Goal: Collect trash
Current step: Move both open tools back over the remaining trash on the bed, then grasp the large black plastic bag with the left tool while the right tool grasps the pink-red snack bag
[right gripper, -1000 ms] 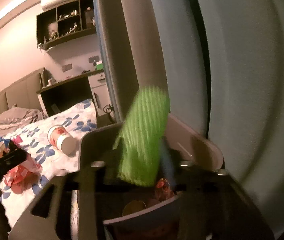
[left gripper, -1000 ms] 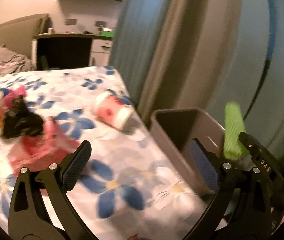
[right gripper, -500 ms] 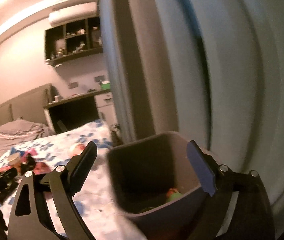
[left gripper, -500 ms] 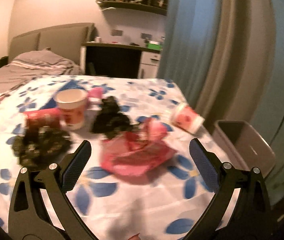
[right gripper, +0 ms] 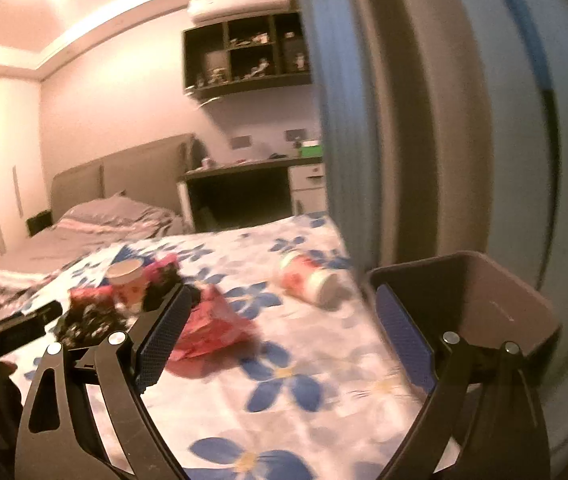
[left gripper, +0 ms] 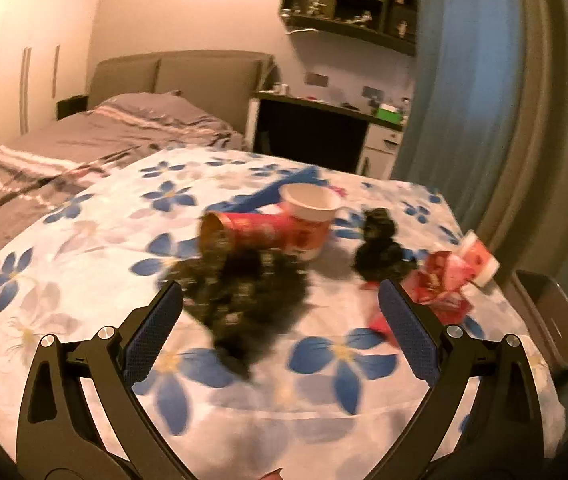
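Observation:
Trash lies on a table with a blue-flower cloth (left gripper: 83, 272). My left gripper (left gripper: 279, 336) is open and empty, just before a dark crumpled wrapper (left gripper: 247, 300). Behind it lie a red tube on its side (left gripper: 259, 234), an upright paper cup (left gripper: 310, 206), a second dark wrapper (left gripper: 380, 252), a red wrapper (left gripper: 440, 292) and a tipped cup (left gripper: 478, 258). My right gripper (right gripper: 284, 336) is open and empty above the cloth (right gripper: 304, 360). The red wrapper (right gripper: 207, 328), the tipped cup (right gripper: 308, 278) and the grey bin (right gripper: 496, 304) show in the right wrist view.
The bin (left gripper: 552, 320) stands off the table's right edge beside a blue and grey curtain (left gripper: 484, 100). A bed (left gripper: 83, 136) and a dark desk (left gripper: 312, 132) are behind the table. The other gripper's body (right gripper: 11, 324) shows at the left of the right wrist view.
The right gripper opened and the green item dropped into the bin; it then swung left over the table. The left gripper swung left from the bin to the dark wrapper.

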The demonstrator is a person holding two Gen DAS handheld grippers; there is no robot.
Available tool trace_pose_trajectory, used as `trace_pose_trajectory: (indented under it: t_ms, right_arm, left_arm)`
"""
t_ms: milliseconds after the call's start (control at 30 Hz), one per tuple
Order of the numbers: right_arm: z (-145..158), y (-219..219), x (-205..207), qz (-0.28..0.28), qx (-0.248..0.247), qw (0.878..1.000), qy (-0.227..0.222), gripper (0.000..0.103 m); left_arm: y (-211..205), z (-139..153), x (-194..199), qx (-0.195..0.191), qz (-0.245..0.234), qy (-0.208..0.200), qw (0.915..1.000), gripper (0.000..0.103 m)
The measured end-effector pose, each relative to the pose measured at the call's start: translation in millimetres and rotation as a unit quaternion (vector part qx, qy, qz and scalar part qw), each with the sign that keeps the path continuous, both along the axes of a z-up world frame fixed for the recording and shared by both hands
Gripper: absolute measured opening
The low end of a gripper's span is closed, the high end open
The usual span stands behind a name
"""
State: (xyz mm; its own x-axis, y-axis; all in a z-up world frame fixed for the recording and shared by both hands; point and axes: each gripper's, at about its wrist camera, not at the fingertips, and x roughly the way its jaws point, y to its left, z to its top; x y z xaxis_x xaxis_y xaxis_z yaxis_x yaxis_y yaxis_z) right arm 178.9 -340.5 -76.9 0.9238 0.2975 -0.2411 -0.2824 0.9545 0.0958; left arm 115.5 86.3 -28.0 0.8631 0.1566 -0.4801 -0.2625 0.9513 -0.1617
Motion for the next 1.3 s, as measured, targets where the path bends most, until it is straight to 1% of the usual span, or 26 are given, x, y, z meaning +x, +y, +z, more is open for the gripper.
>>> trace_pose_trajectory:
  t_ms: [67,200,333,433,633,700,833,900,933,1000,1033,1100,1133,1200,1233,1300]
  right_arm:
    - [-2.7,13.9,-0.2,0.014,-0.007,1.000,0.004,0.090]
    - [-7.9,32.1,-1.1,0.035,-0.015,0.999,0.015,0.090]
    - [-6.8,48.2,1.1,0.045,-0.022,0.999,0.016,0.090]
    - [-5.5,54.5,4.8,0.047,-0.027,0.998,0.015,0.090]
    - [-6.6,62.3,17.6,0.048,-0.031,0.998,0.024,0.090]
    - [-8.7,65.1,25.7,0.045,-0.036,0.998,0.033,0.090]
    - [-14.0,68.5,37.4,0.044,-0.038,0.997,0.045,0.090]
    - [-16.8,70.4,42.6,0.045,-0.038,0.997,0.052,0.090]
    - [-18.1,71.8,45.0,0.046,-0.038,0.997,0.055,0.090]
    - [-20.1,74.8,48.9,0.049,-0.040,0.996,0.061,0.090]
    - [-20.9,76.1,50.6,0.051,-0.041,0.996,0.062,0.090]
    - [-22.0,79.6,53.6,0.053,-0.045,0.995,0.065,0.090]
    - [-22.1,81.8,54.6,0.054,-0.047,0.995,0.066,0.089]
    - [-23.0,85.2,56.6,0.057,-0.051,0.995,0.068,0.085]
    - [-24.2,86.9,57.9,0.059,-0.054,0.994,0.070,0.084]
    - [-25.7,89.3,61.4,0.060,-0.058,0.994,0.074,0.081]
  left_arm:
    - [14.6,0.2,-5.6,-0.002,0.015,-0.002,0.9999,0.097]
    - [35.0,0.6,-11.0,-0.008,0.029,-0.002,0.9995,0.097]
    - [46.6,-4.4,-9.6,-0.016,0.025,0.006,0.9996,0.096]
    - [54.3,-11.2,-5.0,-0.024,0.022,0.019,0.9993,0.094]
    - [58.3,-24.3,17.4,-0.038,0.006,0.050,0.9980,0.087]
    - [59.1,-30.5,26.7,-0.045,0.000,0.068,0.9967,0.080]
    - [59.7,-42.9,41.1,-0.058,-0.010,0.096,0.9936,0.073]
    - [60.2,-49.2,47.4,-0.068,-0.018,0.112,0.9912,0.064]
    - [60.9,-51.1,49.3,-0.075,-0.022,0.116,0.9902,0.062]
    - [63.2,-53.8,52.1,-0.088,-0.027,0.120,0.9886,0.058]
    - [64.2,-54.8,52.9,-0.092,-0.028,0.121,0.9879,0.052]
    - [64.7,-55.6,52.7,-0.102,-0.037,0.119,0.9870,0.034]
    - [63.7,-54.8,52.1,-0.103,-0.042,0.116,0.9870,0.030]
    - [59.7,-52.7,50.2,-0.090,-0.043,0.113,0.9885,0.025]
    - [58.1,-51.9,48.8,-0.087,-0.044,0.110,0.9891,0.023]
    - [56.6,-50.3,45.3,-0.088,-0.048,0.104,0.9895,0.017]
